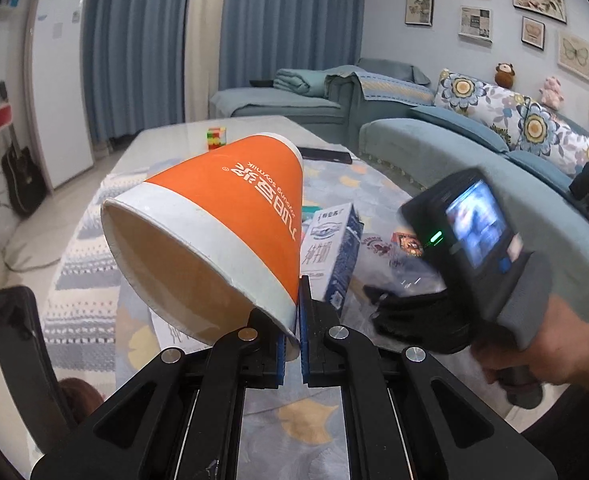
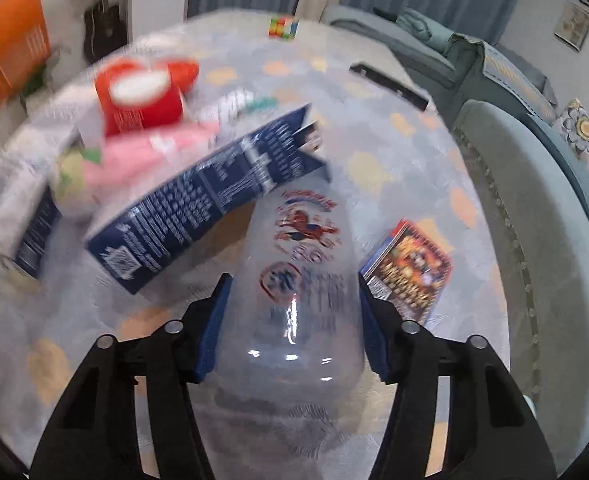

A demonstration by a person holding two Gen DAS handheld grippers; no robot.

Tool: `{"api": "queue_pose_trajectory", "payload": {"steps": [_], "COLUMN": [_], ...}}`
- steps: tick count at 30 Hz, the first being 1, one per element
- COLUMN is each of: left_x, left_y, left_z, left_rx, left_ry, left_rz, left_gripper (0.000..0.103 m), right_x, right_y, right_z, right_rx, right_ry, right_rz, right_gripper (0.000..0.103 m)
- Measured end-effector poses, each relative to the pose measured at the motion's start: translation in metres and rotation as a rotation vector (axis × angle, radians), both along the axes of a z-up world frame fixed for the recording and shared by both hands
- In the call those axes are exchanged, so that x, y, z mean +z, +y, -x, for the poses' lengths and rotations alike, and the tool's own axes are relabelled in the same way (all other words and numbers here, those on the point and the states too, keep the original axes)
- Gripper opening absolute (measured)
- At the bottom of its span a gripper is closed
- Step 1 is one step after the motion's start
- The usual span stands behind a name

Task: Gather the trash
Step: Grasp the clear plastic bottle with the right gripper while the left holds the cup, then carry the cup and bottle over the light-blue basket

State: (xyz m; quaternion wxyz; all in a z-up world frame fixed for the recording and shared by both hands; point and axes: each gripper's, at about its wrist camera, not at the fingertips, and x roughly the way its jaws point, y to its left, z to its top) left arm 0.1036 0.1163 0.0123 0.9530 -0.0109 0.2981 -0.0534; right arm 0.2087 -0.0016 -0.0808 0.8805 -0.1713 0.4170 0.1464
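My left gripper (image 1: 292,312) is shut on the rim of an orange and white paper cup (image 1: 222,216), held tilted above the table with its mouth toward the camera. My right gripper (image 2: 292,304) is shut on a clear plastic cup (image 2: 298,280) with red and blue print, just above the table. The right gripper's body (image 1: 474,248) shows in the left wrist view, to the right of the paper cup. A blue and white milk carton (image 2: 198,208) lies on the table ahead of the right gripper; it also shows in the left wrist view (image 1: 334,252). The paper cup's orange side is at the far left of the right wrist view (image 2: 10,36).
Beyond the carton lie a red carton (image 2: 142,100), a pink wrapper (image 2: 134,160) and a second blue carton (image 2: 34,236), all blurred. A colourful snack packet (image 2: 410,268) lies to the right. A puzzle cube (image 1: 216,138) and a black remote (image 1: 326,155) sit farther back. A blue sofa (image 1: 454,152) runs along the right.
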Motion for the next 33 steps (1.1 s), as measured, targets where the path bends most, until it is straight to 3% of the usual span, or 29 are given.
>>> {"api": "queue_pose_trajectory", "payload": {"steps": [3, 12, 33], "left_x": [0.004, 0.01, -0.002], "left_y": [-0.004, -0.018, -0.065], "left_z": [0.005, 0.012, 0.03], "left_rx": [-0.003, -0.029, -0.153], "left_ry": [-0.029, -0.054, -0.064], "left_rz": [-0.027, -0.047, -0.084], "left_gripper": [0.003, 0.003, 0.003], "right_x": [0.025, 0.075, 0.08], "right_y": [-0.011, -0.045, -0.134], "right_z": [0.018, 0.088, 0.155], "right_rx": [-0.019, -0.051, -0.203], "right_ry": [-0.051, -0.227, -0.3], "right_rz": [-0.062, -0.125, -0.19], "right_gripper": [0.051, 0.051, 0.051]}}
